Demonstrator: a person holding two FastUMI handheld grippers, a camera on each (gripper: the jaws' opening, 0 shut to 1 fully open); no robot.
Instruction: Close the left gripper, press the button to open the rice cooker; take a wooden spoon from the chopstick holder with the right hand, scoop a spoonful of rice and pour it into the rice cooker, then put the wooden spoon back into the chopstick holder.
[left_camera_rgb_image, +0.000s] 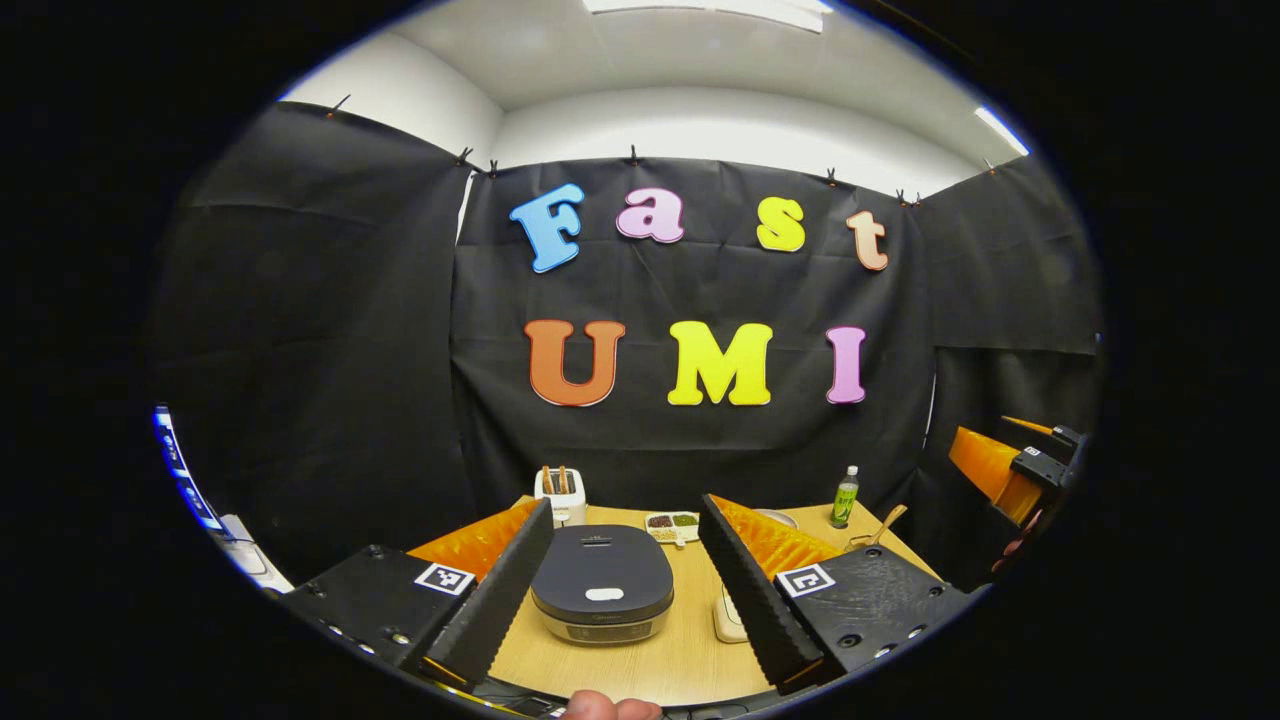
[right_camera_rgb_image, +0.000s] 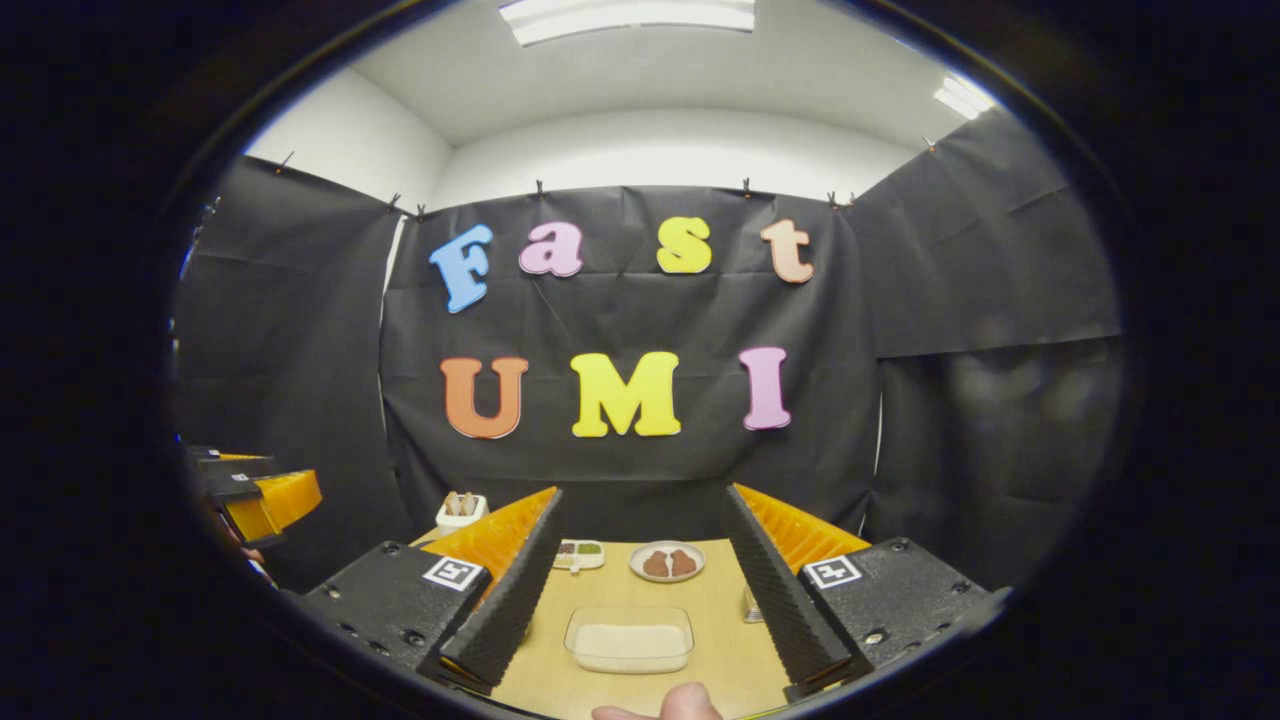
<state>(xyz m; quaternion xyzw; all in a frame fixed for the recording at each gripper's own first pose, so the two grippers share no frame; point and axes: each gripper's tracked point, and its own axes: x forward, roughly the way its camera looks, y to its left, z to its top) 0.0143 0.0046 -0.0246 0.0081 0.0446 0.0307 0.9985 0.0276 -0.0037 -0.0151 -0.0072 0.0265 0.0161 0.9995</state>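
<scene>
On the pale wooden table (left_camera_rgb_image: 690, 650), the rounded dark rice cooker (left_camera_rgb_image: 602, 584) (lid down) sits between the left gripper's (left_camera_rgb_image: 625, 525) wide ribbed fingers; the right gripper (right_camera_rgb_image: 640, 515), equally spread, frames a clear rectangular rice container (right_camera_rgb_image: 629, 638).

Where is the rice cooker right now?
In the left gripper view the rice cooker sits on the wooden table, lid closed, between the open left gripper's fingers, with the toaster behind it to the left.

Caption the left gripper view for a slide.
Open left gripper frames the closed rice cooker on the wooden table.
</scene>
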